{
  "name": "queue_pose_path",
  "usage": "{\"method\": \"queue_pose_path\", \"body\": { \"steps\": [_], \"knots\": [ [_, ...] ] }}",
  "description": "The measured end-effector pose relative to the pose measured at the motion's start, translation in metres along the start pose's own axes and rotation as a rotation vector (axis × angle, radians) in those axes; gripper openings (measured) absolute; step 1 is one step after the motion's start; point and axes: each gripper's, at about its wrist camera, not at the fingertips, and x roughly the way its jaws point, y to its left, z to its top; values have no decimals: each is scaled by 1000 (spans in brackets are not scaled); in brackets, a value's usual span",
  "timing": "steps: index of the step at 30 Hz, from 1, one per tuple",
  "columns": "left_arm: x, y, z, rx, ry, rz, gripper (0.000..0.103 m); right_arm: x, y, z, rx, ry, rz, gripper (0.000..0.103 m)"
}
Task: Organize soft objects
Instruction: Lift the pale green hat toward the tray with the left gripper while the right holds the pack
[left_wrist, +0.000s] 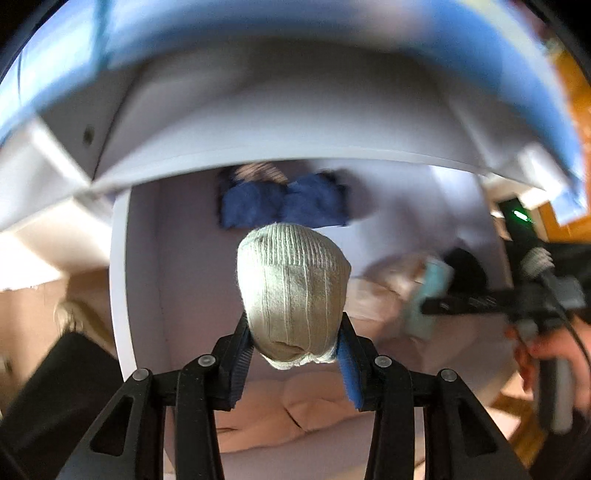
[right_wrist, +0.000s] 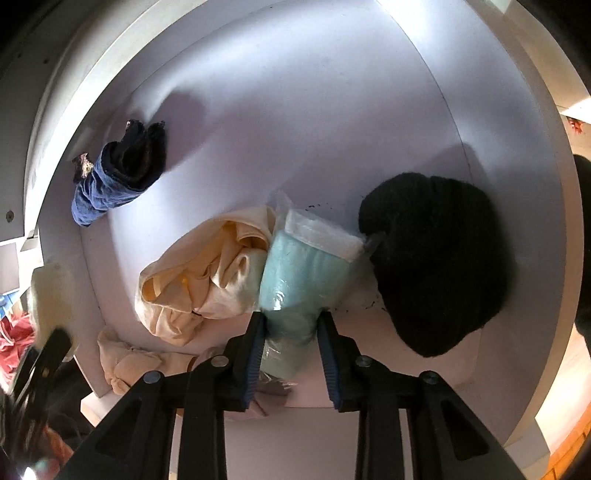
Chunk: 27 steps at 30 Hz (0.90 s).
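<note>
The left gripper (left_wrist: 293, 354) is clamped on a rolled beige ribbed sock (left_wrist: 293, 291), held above the white shelf compartment (left_wrist: 184, 258). The right gripper (right_wrist: 291, 345) pinches a mint-green cloth in clear plastic wrap (right_wrist: 295, 273), lying between a crumpled cream garment (right_wrist: 199, 284) and a black knit hat (right_wrist: 439, 258); a blue sock bundle (right_wrist: 110, 181) sits further back.

- In the right wrist view a wrapped packet (right_wrist: 295, 273) lies on the shelf (right_wrist: 295, 110), between a crumpled cloth (right_wrist: 199, 280) on its left and a knit hat (right_wrist: 439, 262) on its right, touching both.
- A rolled sock pair (right_wrist: 110, 177) sits far left, well apart.
</note>
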Motion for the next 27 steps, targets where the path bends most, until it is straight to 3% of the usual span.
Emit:
{"method": "queue_pose_path", "body": {
  "steps": [6, 11, 21, 27],
  "knots": [
    [-27, -56, -17, 243, -59, -58, 43, 0, 1, 0, -16, -7, -10, 25],
    [-49, -71, -21, 314, -132, -83, 43, 1, 1, -1, -19, -4, -13, 25],
    [-136, -79, -12, 269, -348, -234, 43, 2, 3, -2, -29, -3, -27, 25],
    [-188, -70, 27, 184, -448, -287, 43, 1, 5, -2, -34, -3, -29, 25]
  ]
}}
